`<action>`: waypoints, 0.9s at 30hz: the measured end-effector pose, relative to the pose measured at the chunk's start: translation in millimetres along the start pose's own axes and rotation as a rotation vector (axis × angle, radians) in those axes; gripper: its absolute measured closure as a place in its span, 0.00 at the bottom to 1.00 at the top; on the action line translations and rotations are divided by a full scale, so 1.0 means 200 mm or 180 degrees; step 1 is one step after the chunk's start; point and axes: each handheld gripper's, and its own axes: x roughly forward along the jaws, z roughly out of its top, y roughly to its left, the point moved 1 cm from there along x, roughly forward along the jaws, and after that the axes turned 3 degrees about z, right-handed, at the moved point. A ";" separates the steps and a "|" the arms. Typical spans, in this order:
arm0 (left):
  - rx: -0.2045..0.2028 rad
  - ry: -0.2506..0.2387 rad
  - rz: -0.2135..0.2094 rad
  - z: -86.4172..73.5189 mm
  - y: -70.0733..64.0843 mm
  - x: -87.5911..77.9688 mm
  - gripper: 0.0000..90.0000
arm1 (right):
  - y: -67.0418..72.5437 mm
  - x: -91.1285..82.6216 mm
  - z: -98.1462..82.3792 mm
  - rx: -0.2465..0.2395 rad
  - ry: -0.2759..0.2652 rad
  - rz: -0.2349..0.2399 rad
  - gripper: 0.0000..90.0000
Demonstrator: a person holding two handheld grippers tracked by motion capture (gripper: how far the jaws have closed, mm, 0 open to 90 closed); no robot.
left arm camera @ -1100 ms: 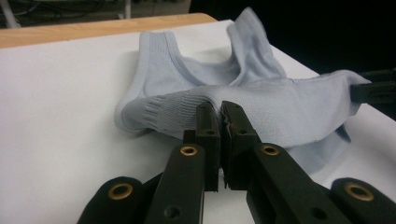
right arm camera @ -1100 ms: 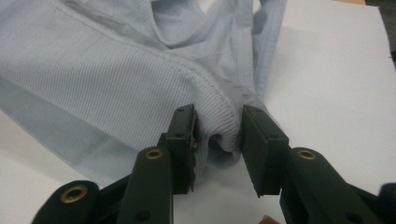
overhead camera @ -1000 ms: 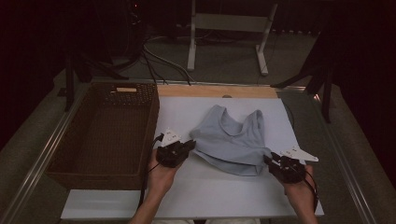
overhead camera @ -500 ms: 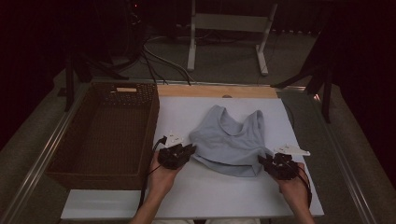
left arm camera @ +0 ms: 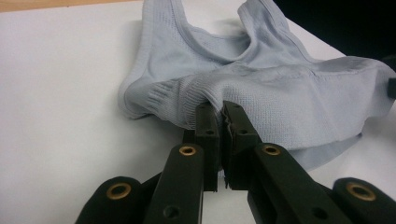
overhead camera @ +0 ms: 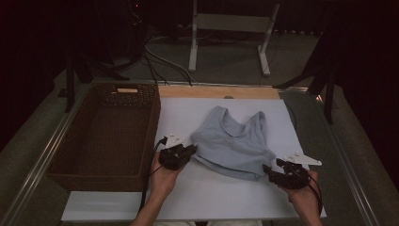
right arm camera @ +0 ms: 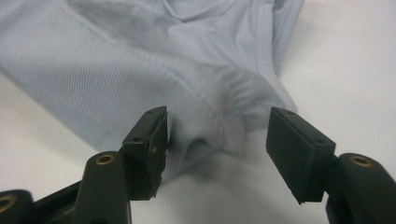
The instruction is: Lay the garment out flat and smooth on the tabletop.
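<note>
Our left gripper (left arm camera: 218, 122) has its jaws closed tight on a pinch of ribbed hem at one lower corner of the pale blue top (overhead camera: 234, 143). The jaws of our right gripper (right arm camera: 217, 140) have just been opening; they stand apart with the opposite hem corner lying loose between them, and the pads press on nothing. We judge the top light, soft and limp: it will sag and fold wherever unsupported, so hold it at two spread points. The hem band is the thickest fabric and gives the surest purchase; the thin body knit would probably slip or bunch. The top lies flat at the middle of the white counter (overhead camera: 211, 193), neck away from us. Open counter surrounds it in front and behind. The wicker basket (overhead camera: 106, 136) stands close at the left, its rim above the counter surface; the right edge is near our right gripper.
</note>
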 end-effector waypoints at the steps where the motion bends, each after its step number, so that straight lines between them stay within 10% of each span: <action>1: -0.0002 0.0000 -0.0003 0.00 0.00 0.00 0.98 | 0.00 -0.01 -0.01 -0.0002 0.0005 0.0003 0.43; 27: -0.0023 -0.0028 -0.0032 0.01 0.00 -0.01 0.97 | 0.07 0.04 -0.15 -0.0259 0.0338 0.0129 0.67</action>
